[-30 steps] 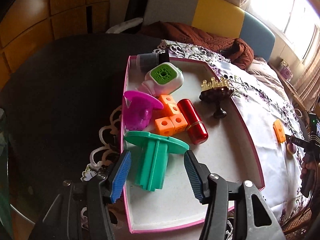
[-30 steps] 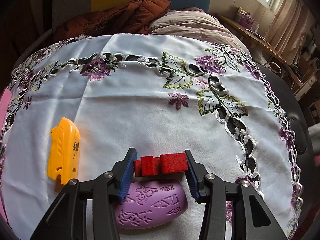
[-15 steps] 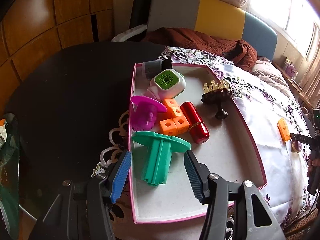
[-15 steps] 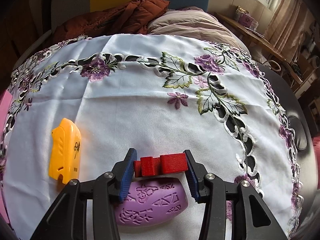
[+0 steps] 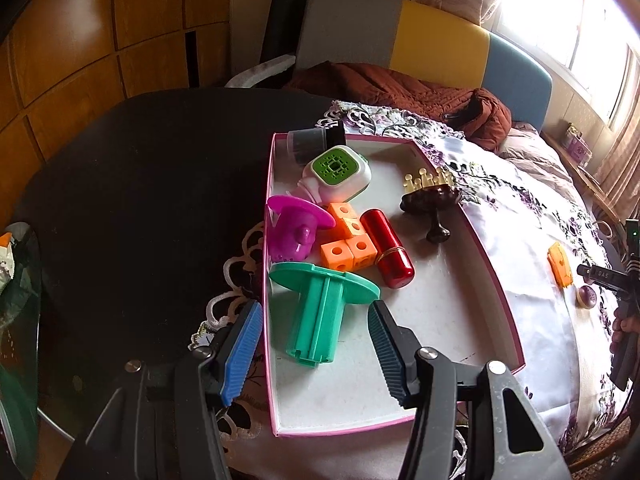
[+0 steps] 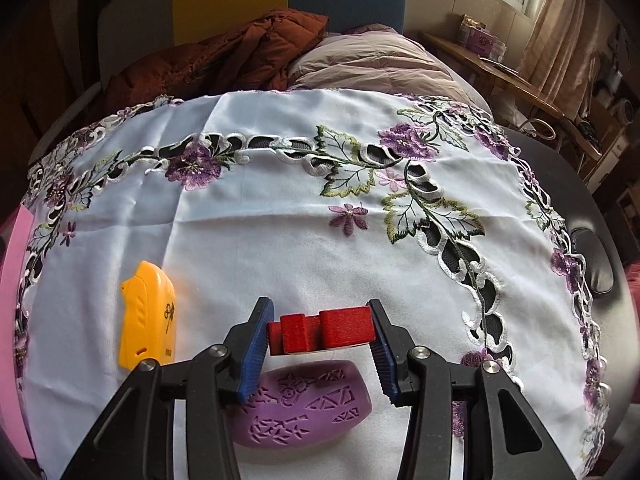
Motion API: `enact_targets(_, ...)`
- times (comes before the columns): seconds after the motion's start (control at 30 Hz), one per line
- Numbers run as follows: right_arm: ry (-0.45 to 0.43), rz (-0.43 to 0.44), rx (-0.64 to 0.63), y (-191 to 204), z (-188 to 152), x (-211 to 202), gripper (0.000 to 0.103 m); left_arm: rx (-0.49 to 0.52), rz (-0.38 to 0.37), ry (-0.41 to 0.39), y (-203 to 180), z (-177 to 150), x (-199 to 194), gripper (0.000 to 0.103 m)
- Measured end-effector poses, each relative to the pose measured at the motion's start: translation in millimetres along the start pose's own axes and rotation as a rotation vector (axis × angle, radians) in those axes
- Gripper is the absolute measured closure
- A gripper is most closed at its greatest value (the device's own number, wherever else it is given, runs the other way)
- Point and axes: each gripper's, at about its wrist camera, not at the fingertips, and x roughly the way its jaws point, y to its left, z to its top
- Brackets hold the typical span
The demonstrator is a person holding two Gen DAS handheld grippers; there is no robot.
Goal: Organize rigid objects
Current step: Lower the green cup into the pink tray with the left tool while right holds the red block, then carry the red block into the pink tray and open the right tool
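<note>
Between the right gripper's (image 6: pixel 320 330) fingers sits a red block (image 6: pixel 322 334), pinched at both ends and held above the white embroidered cloth (image 6: pixel 280 240). Just beneath the block lies a purple carved piece (image 6: pixel 304 408) on the cloth, and left of the block lies a yellow piece (image 6: pixel 148 324), apart from the fingers.

The left gripper (image 5: pixel 316 326) hangs with its fingers spread wide and holding nothing, one finger (image 5: pixel 244 344) outside the pink tray's (image 5: pixel 496 288) left wall, the other inside. Between them, untouched, lies a green spool (image 5: pixel 320 312) on the tray floor. Beyond the spool lie orange cubes (image 5: pixel 348 246), a red tube (image 5: pixel 388 248) and a magenta piece (image 5: pixel 292 232); farther back, a white-and-green box (image 5: pixel 338 172) and a dark stemmed dish (image 5: pixel 432 204).
</note>
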Motion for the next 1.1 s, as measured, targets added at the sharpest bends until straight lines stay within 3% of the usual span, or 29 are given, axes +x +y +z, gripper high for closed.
enact_targets(0.33,-0.084,0.127,-0.064,35,4,-42,0.056,-0.016,-0.007,0.004,4,0,3,0.047)
enact_targets(0.67,-0.151,0.388,-0.257,140,-10,-108,0.056,-0.06,0.0,-0.026,15,3,-2,0.047)
enact_targets(0.77,-0.143,0.52,-0.357,184,-23,-129,0.056,-0.069,0.003,-0.033,19,4,-3,0.047)
enact_targets(0.87,-0.114,0.59,-0.472,231,-45,-136,0.056,-0.081,0.005,-0.036,23,4,-3,0.047)
enact_targets(1.0,-0.041,0.647,-0.577,280,-77,-126,0.056,-0.099,0.009,-0.04,31,3,-3,0.047)
enact_targets(1.1,-0.005,0.634,-0.621,307,-94,-113,0.056,-0.108,0.015,-0.046,34,2,-3,0.047)
